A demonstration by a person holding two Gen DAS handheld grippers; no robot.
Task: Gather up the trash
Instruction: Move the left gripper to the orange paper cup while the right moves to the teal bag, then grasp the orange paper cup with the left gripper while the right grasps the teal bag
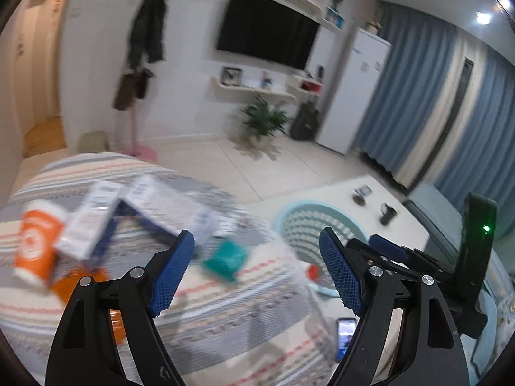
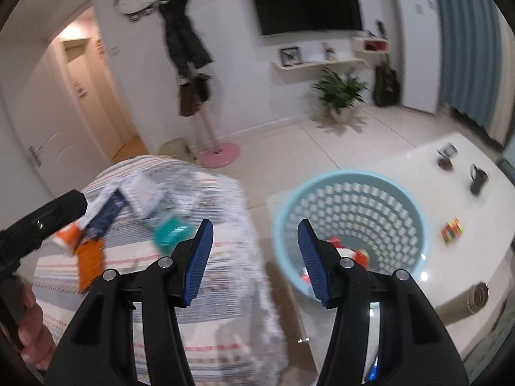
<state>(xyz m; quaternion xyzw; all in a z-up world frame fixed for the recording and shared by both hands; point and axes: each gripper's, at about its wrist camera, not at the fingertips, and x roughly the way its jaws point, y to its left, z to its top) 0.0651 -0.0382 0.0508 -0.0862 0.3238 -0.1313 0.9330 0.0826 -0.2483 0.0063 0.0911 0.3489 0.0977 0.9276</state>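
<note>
Both your grippers, left (image 1: 257,251) and right (image 2: 254,241), hung released and empty. The litter (image 1: 96,218) lay on the striped cloth (image 1: 225,305), left of the basket (image 2: 415,206).

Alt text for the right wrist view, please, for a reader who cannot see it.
The right gripper, blue-padded jaws open and empty, points between a striped cloth-covered table strewn with boxes and wrappers and a pale blue perforated plastic basket already holding a few scraps.
</note>
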